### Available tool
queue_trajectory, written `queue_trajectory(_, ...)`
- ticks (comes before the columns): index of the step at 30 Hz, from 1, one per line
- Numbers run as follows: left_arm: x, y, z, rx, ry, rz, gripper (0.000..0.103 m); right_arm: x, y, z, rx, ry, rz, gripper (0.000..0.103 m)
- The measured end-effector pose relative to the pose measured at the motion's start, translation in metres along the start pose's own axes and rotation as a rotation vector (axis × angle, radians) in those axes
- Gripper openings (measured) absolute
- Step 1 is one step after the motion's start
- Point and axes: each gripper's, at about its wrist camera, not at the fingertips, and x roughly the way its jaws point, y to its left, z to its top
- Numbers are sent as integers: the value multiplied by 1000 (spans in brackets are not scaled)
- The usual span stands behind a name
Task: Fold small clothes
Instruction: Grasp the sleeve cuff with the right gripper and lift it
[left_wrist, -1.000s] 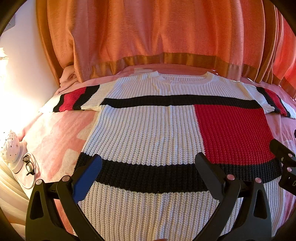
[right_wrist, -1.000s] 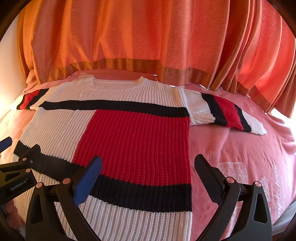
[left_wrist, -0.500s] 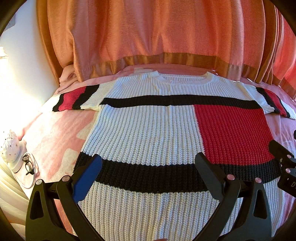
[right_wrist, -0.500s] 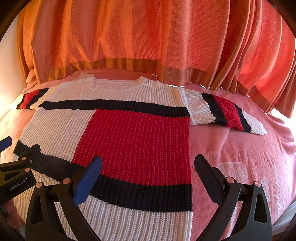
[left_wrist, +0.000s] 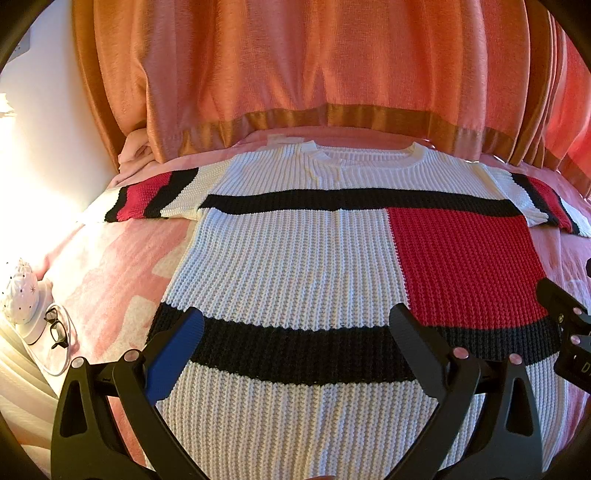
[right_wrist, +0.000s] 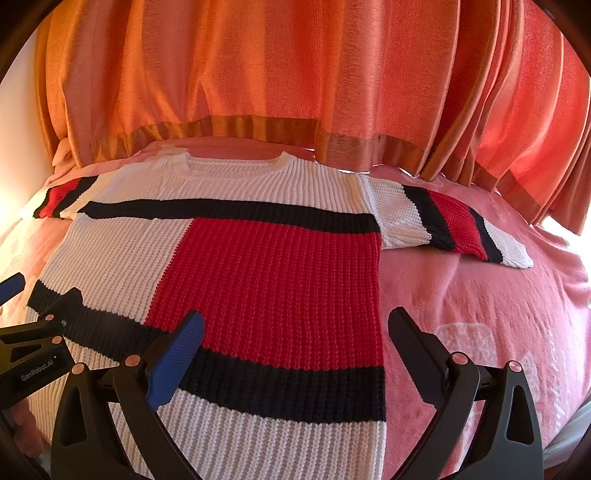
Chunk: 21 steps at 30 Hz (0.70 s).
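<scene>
Left wrist view: sweater (left_wrist: 295, 280) lies flat and face up on the bed (left_wrist: 122, 280), fully spread. Its long axis runs from the hem, nearest the camera, to the neckline (left_wrist: 364, 157), which points toward the curtain (left_wrist: 295, 66). Sleeves extend left and right, across that axis. The red panel (left_wrist: 465, 266) sits on the right half. Left gripper (left_wrist: 295, 328) hangs over the lower black band, jaws wide apart, holding nothing. Part of the right gripper (left_wrist: 569, 332) shows at the right edge, over the sweater's right side seam. Glasses (left_wrist: 57, 326) and a white ornament (left_wrist: 20, 291) rest beside the bed at far left.

Right wrist view: sweater (right_wrist: 266, 280) shows the same orientation, hem near, neckline (right_wrist: 236, 164) far. The right sleeve (right_wrist: 447, 225) lies outstretched on the bed (right_wrist: 480, 295). Right gripper (right_wrist: 295, 332) hangs over the lower right corner of the sweater, jaws wide apart and empty; one finger is above the knit, the other above bare bedding. Left gripper (right_wrist: 33, 295) appears at the left edge, over the sweater's left side.
</scene>
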Motion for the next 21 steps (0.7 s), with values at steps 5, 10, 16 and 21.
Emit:
queue_trajectory(5, 0, 0, 0, 1, 0, 0, 98, 0, 0, 0, 1, 0, 1, 98)
queue_trajectory(10, 0, 0, 0, 0, 1, 0, 98, 0, 0, 0, 0, 0, 1, 98)
queue_trajectory(16, 0, 0, 0, -2, 2, -1, 98, 0, -1, 1, -5, 1, -8, 98)
queue_trajectory(21, -9, -7, 19, 12, -12, -28, 98, 5, -32, 23, 21, 1, -20, 98)
